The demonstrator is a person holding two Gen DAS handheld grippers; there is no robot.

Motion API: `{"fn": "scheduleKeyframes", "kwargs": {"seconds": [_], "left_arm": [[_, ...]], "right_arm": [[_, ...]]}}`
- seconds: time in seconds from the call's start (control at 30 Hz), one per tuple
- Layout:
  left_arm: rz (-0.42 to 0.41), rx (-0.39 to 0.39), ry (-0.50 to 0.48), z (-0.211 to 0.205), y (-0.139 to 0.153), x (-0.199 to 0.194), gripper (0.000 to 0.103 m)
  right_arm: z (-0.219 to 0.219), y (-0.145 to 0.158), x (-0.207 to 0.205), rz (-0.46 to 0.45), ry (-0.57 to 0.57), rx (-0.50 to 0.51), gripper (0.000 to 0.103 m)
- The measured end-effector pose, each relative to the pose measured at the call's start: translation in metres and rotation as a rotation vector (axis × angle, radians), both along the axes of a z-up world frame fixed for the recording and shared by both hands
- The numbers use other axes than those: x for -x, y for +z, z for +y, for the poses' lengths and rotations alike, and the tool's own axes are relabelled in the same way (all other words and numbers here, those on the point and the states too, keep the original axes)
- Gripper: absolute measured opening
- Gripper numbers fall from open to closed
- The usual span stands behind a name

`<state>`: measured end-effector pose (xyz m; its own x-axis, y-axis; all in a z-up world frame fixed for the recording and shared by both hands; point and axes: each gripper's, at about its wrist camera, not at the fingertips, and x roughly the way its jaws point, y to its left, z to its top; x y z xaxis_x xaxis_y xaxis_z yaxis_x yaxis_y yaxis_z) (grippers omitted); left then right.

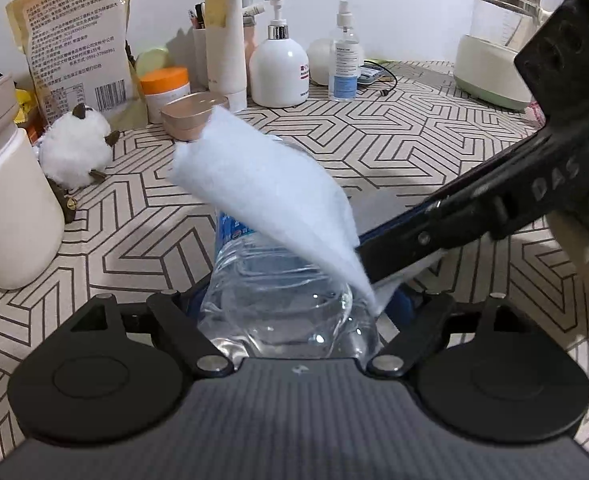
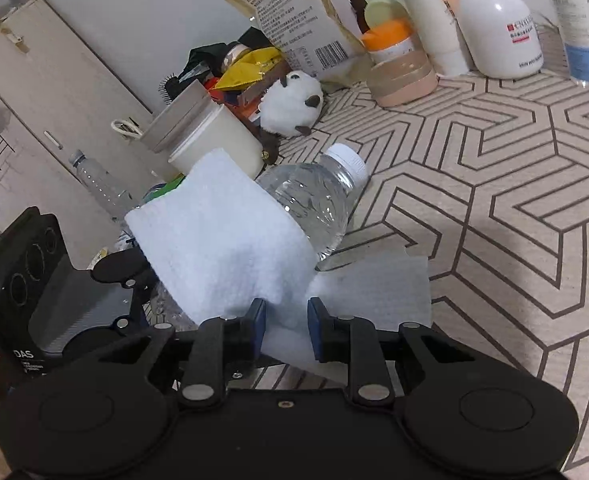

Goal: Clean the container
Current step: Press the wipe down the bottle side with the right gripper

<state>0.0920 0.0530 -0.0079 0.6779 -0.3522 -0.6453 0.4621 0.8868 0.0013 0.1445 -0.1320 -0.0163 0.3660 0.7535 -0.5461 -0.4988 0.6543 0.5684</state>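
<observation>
The cloth (image 2: 222, 240) is white, the bottle (image 2: 314, 196) clear with a white cap (image 2: 348, 158) and blue label (image 1: 230, 228). The tablecloth (image 2: 494, 200) is beige with brown geometric lines. The jar (image 1: 166, 88) lid is orange.

The left wrist view looks low along its tongs (image 1: 290, 320), close over the water bottle (image 1: 278, 292), toward the back wall. The right wrist view faces crosswise, tilted. Both share the bottle (image 2: 314, 196), white cloth (image 2: 230, 240), plush sheep (image 1: 74, 148) and patterned surface (image 2: 494, 220).
</observation>
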Motion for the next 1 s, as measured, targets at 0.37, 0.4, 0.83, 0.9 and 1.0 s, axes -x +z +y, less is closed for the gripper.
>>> {"fn": "scheduleKeyframes", "kwargs": {"seconds": [0.37, 0.4, 0.83, 0.9, 1.0], "left_arm": [[-0.035, -0.010, 0.007, -0.002, 0.001, 0.003, 0.066], [-0.037, -0.012, 0.006, -0.002, 0.001, 0.003, 0.066], [-0.024, 0.001, 0.017, -0.005, 0.001, 0.006, 0.068], [-0.022, 0.001, 0.018, -0.004, 0.001, 0.006, 0.068], [-0.011, 0.002, 0.019, -0.003, 0.002, 0.005, 0.071]], "right_arm": [[0.008, 0.019, 0.011, -0.058, 0.040, -0.082, 0.028], [0.007, 0.018, 0.010, -0.045, 0.039, -0.096, 0.028], [-0.004, 0.003, 0.001, 0.018, -0.014, -0.053, 0.029], [-0.005, 0.001, 0.000, 0.025, -0.015, -0.054, 0.029], [-0.005, 0.002, 0.000, 0.020, -0.015, -0.046, 0.029]]}}
